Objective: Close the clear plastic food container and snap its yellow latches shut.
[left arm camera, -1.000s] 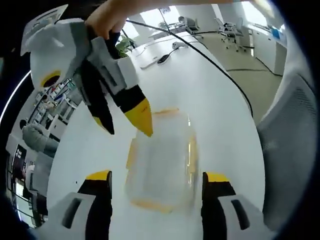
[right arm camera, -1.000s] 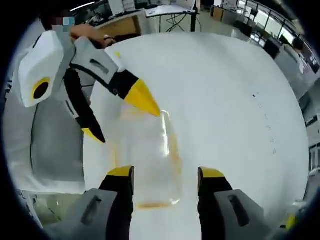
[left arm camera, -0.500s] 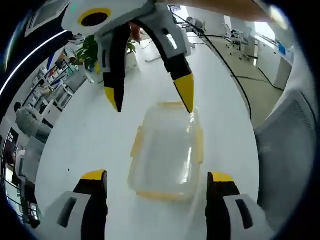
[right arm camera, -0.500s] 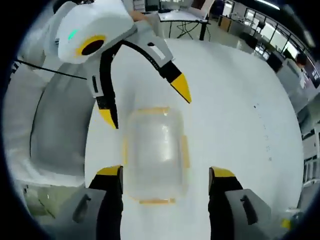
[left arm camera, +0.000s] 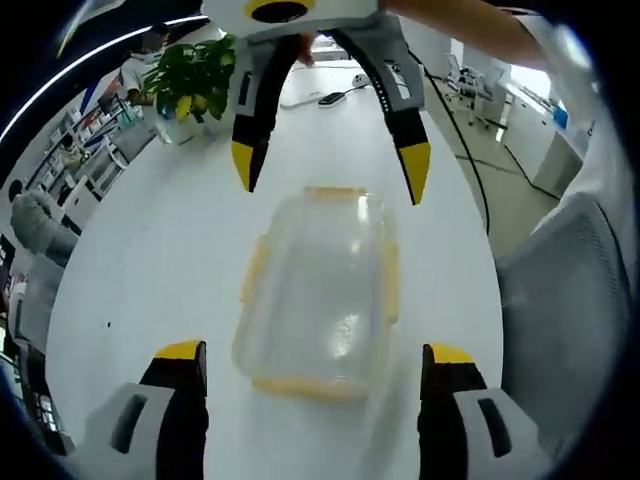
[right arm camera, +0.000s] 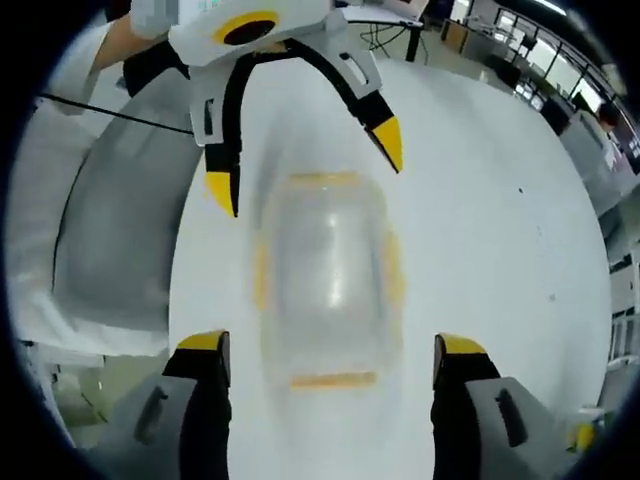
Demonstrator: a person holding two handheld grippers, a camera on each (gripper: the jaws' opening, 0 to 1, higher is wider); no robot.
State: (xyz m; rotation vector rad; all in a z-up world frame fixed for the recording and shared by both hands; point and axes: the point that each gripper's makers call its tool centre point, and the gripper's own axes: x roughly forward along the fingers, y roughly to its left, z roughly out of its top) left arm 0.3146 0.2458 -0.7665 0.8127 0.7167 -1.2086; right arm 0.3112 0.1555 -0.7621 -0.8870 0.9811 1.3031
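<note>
While the clear plastic food container (left arm camera: 318, 290) lies flat on the white table (left arm camera: 150, 260), the two claws face each other across it from opposite ends, and neither touches it. In the left gripper view, the left claw (left arm camera: 313, 362) stands spread wide, its yellow-tipped jaws rising on either side of the container's near end, with the yellow latch (left arm camera: 300, 388) of that end between them. The right claw (left arm camera: 330, 170) comes down from the top of this view, also spread, its tips hanging just beyond the far end of the container.

In the right gripper view the same layout is seen from the other end: the right claw (right arm camera: 330, 355) is spread around the near end of the container (right arm camera: 325, 280), which is blurred, and the left claw (right arm camera: 305, 165) hangs open above the far end. Yellow latches run along all four sides of the lid.

The left gripper view also takes in a potted plant (left arm camera: 195, 85) at the table's far end and a black cable (left arm camera: 470, 170). The right gripper view instead shows a grey chair back (right arm camera: 110, 240) beside the table's edge.
</note>
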